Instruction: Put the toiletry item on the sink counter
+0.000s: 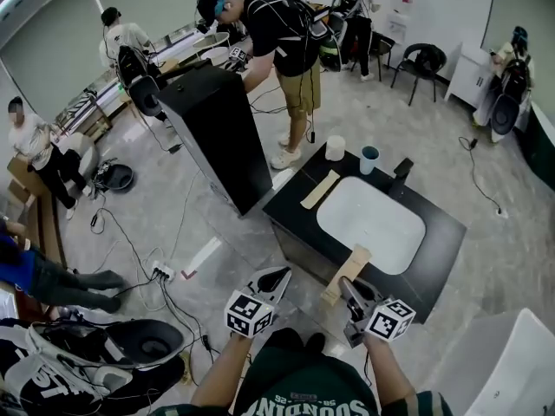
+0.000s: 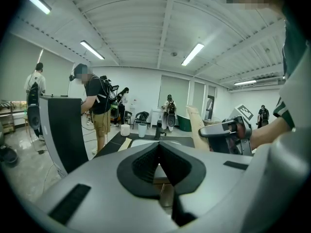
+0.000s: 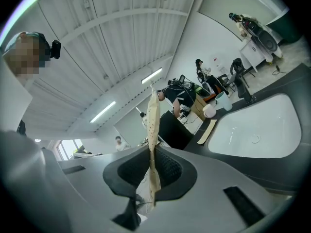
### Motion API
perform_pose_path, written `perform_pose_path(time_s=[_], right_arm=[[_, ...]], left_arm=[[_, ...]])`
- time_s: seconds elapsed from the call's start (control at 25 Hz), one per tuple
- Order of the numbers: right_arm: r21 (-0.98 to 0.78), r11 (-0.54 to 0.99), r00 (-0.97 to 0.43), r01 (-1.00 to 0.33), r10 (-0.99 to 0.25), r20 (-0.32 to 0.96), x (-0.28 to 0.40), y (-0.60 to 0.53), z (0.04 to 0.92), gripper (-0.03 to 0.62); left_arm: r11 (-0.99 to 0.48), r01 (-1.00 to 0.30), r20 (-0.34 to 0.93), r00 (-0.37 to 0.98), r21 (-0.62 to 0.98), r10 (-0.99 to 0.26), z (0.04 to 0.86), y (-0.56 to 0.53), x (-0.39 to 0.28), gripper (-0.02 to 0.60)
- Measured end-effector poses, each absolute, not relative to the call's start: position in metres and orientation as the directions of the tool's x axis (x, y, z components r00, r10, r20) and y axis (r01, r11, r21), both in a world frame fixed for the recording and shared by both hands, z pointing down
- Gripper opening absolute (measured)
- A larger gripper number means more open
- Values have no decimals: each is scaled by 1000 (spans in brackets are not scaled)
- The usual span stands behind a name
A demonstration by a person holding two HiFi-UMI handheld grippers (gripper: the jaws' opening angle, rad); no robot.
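Note:
My right gripper [image 1: 352,291] is shut on a flat tan toiletry packet [image 1: 349,271], held over the near-left edge of the black sink counter [image 1: 438,263]. In the right gripper view the packet [image 3: 154,123] shows edge-on, pinched between the pads and sticking out past the right gripper [image 3: 151,166]. A second tan packet [image 1: 320,189] lies flat on the counter, left of the white basin [image 1: 373,224]. My left gripper [image 1: 279,276] hovers left of the counter, shut with nothing in it. In the left gripper view its jaws meet at the left gripper [image 2: 159,149], and the held packet [image 2: 194,125] appears to the right.
A white cup [image 1: 335,147], a blue cup [image 1: 369,159] and a black faucet [image 1: 401,173] stand along the counter's far edge. A tall black cabinet [image 1: 217,137] stands to the left, a person [image 1: 286,50] behind it. Cables and a power strip [image 1: 162,273] lie on the floor.

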State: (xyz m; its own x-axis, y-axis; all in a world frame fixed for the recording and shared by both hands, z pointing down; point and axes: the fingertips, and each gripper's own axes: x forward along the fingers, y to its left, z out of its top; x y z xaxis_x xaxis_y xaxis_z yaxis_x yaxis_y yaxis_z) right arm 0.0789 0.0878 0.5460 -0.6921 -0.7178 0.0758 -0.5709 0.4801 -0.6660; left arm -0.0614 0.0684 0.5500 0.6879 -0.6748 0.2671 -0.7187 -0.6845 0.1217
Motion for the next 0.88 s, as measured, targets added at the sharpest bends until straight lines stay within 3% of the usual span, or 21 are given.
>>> perform_pose_path(time_s=[0.52, 0.88], right_arm=[[-650, 467, -673, -599, -734, 92, 67, 23, 552, 61], [-656, 393, -611, -644, -781, 132, 27, -115, 563, 60]], left_arm=[[-735, -664, 243, 742, 139, -625, 553, -16, -48, 11], [-806, -575, 235, 810, 141, -537, 566, -162, -65, 11]])
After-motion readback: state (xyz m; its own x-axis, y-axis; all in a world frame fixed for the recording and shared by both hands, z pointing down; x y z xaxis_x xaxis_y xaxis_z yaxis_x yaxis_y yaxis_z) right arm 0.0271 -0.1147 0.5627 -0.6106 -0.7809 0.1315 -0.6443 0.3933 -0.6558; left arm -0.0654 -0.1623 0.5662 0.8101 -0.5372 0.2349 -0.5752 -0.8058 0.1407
